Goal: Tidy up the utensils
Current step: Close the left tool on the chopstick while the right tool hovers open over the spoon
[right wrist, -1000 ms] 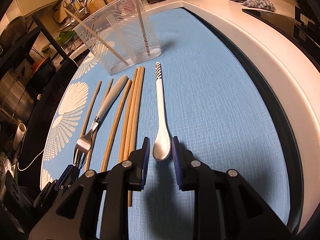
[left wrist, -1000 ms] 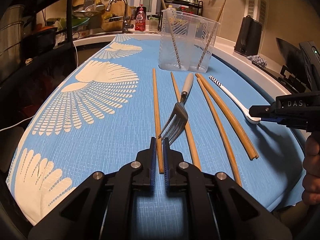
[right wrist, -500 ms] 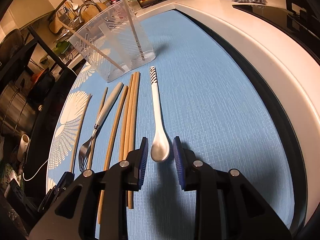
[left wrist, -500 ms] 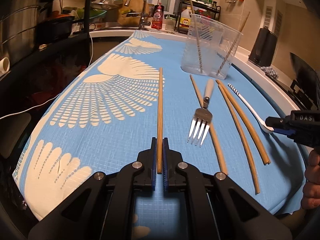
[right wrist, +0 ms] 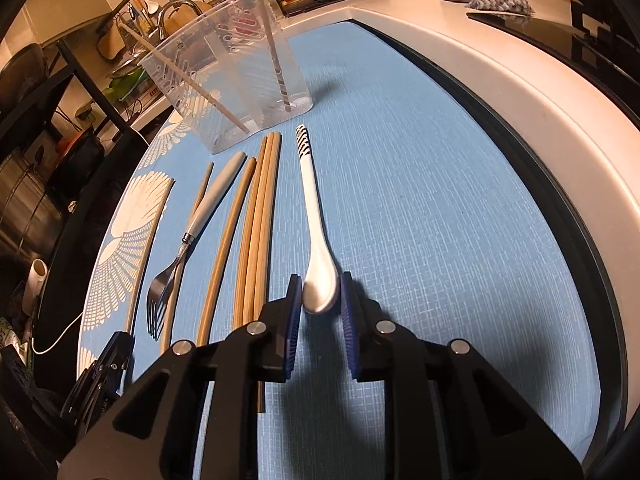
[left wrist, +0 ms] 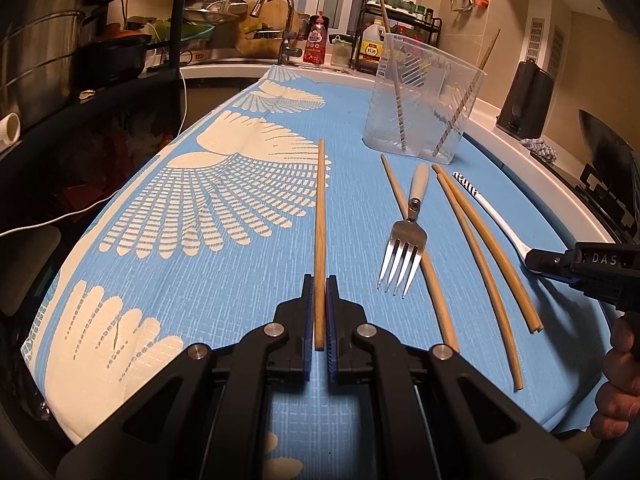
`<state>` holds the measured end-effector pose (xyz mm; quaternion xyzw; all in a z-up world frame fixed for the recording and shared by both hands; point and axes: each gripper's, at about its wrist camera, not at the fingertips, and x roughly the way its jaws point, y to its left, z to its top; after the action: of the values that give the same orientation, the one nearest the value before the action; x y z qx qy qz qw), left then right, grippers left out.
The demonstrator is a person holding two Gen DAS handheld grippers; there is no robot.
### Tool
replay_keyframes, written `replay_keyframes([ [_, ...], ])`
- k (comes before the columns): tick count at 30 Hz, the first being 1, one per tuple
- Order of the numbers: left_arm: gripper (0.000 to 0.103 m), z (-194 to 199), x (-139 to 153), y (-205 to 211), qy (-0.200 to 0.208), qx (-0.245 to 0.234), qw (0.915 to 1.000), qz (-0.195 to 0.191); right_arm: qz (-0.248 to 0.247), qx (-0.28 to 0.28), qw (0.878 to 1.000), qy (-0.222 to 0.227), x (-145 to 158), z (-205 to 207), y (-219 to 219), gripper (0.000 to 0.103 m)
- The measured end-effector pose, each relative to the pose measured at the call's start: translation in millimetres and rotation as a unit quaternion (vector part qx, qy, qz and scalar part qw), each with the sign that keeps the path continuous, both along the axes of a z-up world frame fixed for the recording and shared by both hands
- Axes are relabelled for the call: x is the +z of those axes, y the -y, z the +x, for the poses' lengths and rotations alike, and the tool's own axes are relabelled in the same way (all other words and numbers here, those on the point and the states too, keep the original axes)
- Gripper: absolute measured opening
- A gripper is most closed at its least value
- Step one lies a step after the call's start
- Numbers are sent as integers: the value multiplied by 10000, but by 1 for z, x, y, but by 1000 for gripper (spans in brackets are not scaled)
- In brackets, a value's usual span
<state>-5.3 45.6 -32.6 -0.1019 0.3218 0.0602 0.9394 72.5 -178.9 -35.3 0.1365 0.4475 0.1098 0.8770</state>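
The left gripper is clamping one wooden chopstick, which is pointing straight ahead. The right gripper, jaws parted, is straddling the white spoon; fork and loose chopsticks are lying left of it, the clear container beyond.

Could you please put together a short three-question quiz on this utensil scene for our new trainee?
1. True or false: the left gripper is shut on a chopstick.
2. Which utensil's bowl sits between the right gripper fingers? A) fork B) white spoon C) a knife
3. Fill in: two chopsticks already stand inside the clear ____ on the blue mat.

Key:
1. True; its pads clamp the chopstick near its close end.
2. B; the fingers flank the spoon's bowl with gaps visible, not yet closed.
3. Container.
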Motion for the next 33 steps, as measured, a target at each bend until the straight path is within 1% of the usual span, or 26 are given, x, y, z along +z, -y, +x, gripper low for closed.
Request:
replay_keyframes([
  [7,6,1,0,-5,6,-17,9998,-203,-19,-126,9995,298,-3,-4,3,22],
  [9,6,1,-1,-7,13,-34,9997,-252,171,-203,9991,337,-4,-4,7,22],
  [14,7,0,-2,-10,69,-47,9991,-412,433,-509,9971,367,-7,-8,13,21],
  [17,7,0,-3,-13,97,-47,9985,-540,870,-918,9912,398,-11,-15,21,22],
  [20,7,-1,-3,-12,132,-87,9987,-488,924,-1116,9881,523,-13,-21,23,20],
  [25,7,-2,-4,-9,182,-115,9991,-362,672,-1128,9886,730,-13,-26,15,20],
  [29,7,-2,-3,-3,176,-105,9997,-132,65,-831,9912,1028,-10,-32,3,20],
  [33,6,-2,-3,-3,174,-123,9998,-47,-522,-454,9883,1362,-11,-40,-9,20],
])
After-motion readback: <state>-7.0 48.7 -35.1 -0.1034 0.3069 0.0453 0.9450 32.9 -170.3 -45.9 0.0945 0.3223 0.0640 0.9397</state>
